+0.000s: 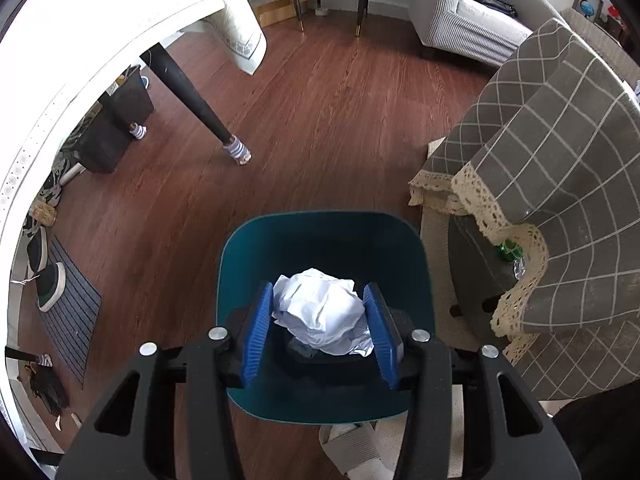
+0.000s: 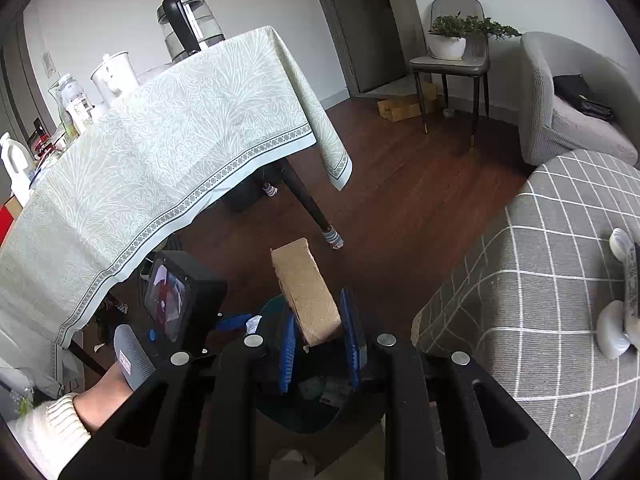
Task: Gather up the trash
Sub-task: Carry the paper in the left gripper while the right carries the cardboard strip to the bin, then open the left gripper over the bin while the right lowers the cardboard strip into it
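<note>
Count on inspection: one teal bin (image 1: 324, 240); one crumpled white paper ball (image 1: 320, 312); one brown cardboard piece (image 2: 306, 292); two grippers, left (image 1: 320, 336) and right (image 2: 320, 344); one kettle (image 2: 188, 24); one potted plant (image 2: 452, 36).

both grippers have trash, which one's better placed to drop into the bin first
Left. The left gripper holds the crumpled paper directly over the teal bin; the right gripper holds the cardboard piece nearer the rim.

Kettle (image 2: 188, 24) on tablecloth (image 2: 160, 140); potted plant (image 2: 452, 36) on chair (image 2: 452, 60).

Teal bin (image 1: 240, 248) mouth open above.
</note>
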